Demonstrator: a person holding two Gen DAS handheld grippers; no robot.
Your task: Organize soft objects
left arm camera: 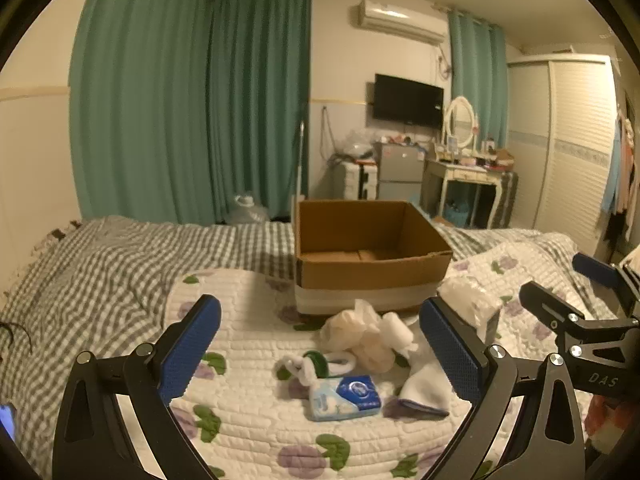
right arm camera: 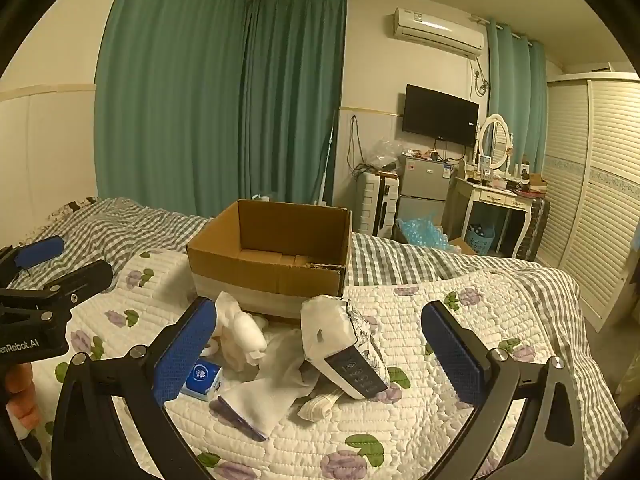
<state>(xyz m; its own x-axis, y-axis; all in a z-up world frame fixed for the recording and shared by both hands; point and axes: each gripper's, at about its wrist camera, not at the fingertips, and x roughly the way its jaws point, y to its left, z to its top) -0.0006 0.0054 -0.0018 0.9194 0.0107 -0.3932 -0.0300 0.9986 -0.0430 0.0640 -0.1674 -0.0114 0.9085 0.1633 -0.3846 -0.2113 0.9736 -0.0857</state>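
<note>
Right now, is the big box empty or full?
Empty, as far as shows. The box stands open on the bed, and both views show only bare cardboard floor inside. The soft things lie in front of it.

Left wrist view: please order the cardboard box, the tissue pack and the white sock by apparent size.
1. cardboard box, clearly largest.
2-3. tissue pack and white sock look alike; unranked.

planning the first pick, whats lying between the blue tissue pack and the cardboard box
In the left wrist view, a beige bath pouf and a white fluffy band with a green ring lie between the blue tissue pack and the cardboard box.
</note>
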